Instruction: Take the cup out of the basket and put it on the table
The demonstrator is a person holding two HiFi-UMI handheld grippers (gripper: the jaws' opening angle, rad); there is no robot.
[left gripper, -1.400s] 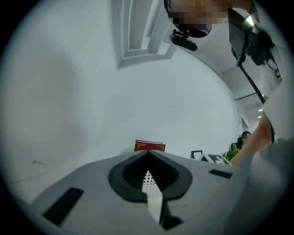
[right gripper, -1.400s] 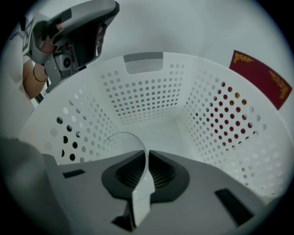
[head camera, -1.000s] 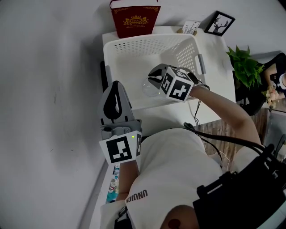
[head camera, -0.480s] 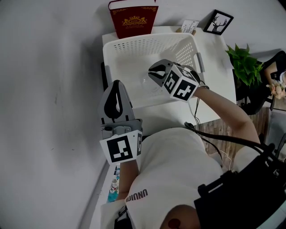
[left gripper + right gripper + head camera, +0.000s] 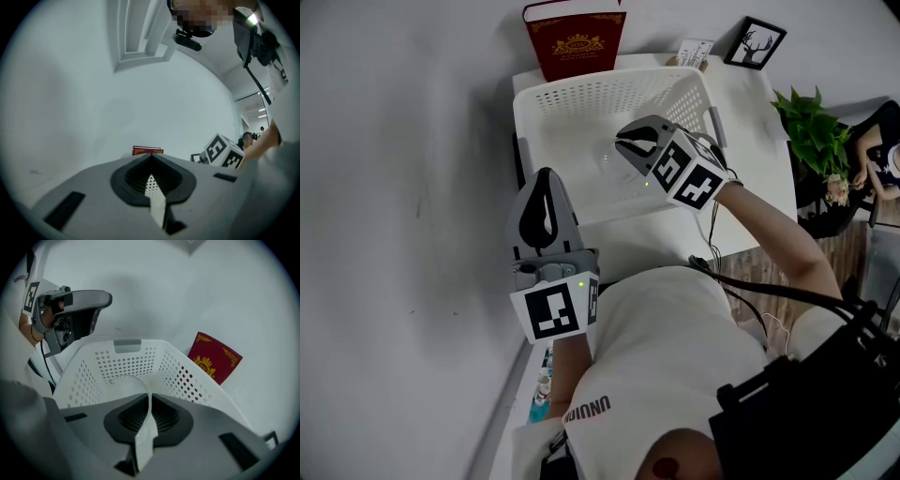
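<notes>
A clear cup (image 5: pixel 613 161) hangs inside the white perforated basket (image 5: pixel 581 94), which stands on the white table (image 5: pixel 757 131). My right gripper (image 5: pixel 630 150) reaches into the basket from the right and is shut on the cup's wall. In the right gripper view the thin clear rim (image 5: pixel 125 378) curves out to the left from between the closed jaws of that gripper (image 5: pixel 149 397), with the basket (image 5: pixel 126 357) behind. My left gripper (image 5: pixel 546 178) is shut with nothing in it, at the basket's near left corner. Its closed jaws (image 5: pixel 151 161) point up at the wall.
A red book (image 5: pixel 575 42) leans on the wall behind the basket. A small framed picture (image 5: pixel 755 44) and a card (image 5: pixel 698 52) stand at the table's far right. A green plant (image 5: pixel 811 131) is off the right edge.
My right gripper has moved a little further into the basket and up, taking the cup with it. The left gripper has stayed where it was.
</notes>
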